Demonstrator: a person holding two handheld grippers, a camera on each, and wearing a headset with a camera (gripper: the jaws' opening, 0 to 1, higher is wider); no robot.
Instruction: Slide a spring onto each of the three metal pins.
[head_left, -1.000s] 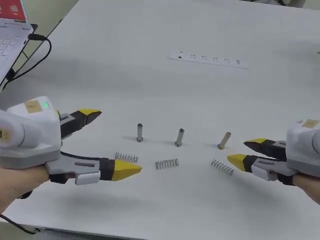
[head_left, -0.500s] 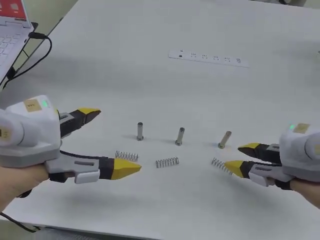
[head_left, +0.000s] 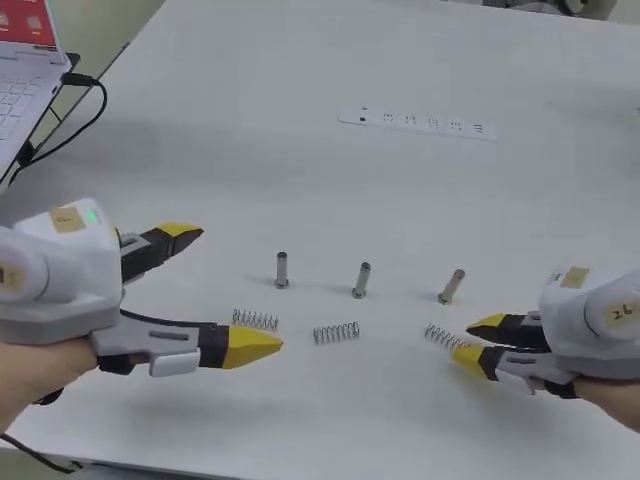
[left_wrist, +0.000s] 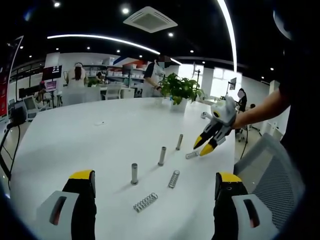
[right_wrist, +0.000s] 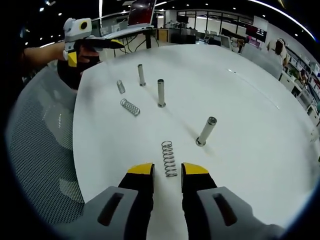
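Springs lie loose on the white counter (head_left: 400, 200), three in a row, each just in front of its own metal pin and none yet on a pin. The left spring (head_left: 255, 320) lies near the left pin (head_left: 282, 270), the middle spring (head_left: 335, 332) near the middle pin (head_left: 362, 280), and the right spring (head_left: 443, 337) near the right pin (head_left: 452, 286). The left and middle pins stand upright; the right pin leans to one side. My right hand-held gripper (head_left: 467, 340) is low over the counter at the right spring, its jaws parted by a narrow gap. In the right gripper view the near end of that spring lies between the two yellow tips with counter showing on either side of it, so nothing is clamped. My left hand-held gripper (head_left: 235, 288) hovers to the left of the row with its jaws spread wide and nothing between them, its lower tip just beside the left spring. Farther back on the counter lies a white power strip (head_left: 418, 122), and at the far left edge a laptop (head_left: 20, 70) with a black cable (head_left: 100, 98) plugged in
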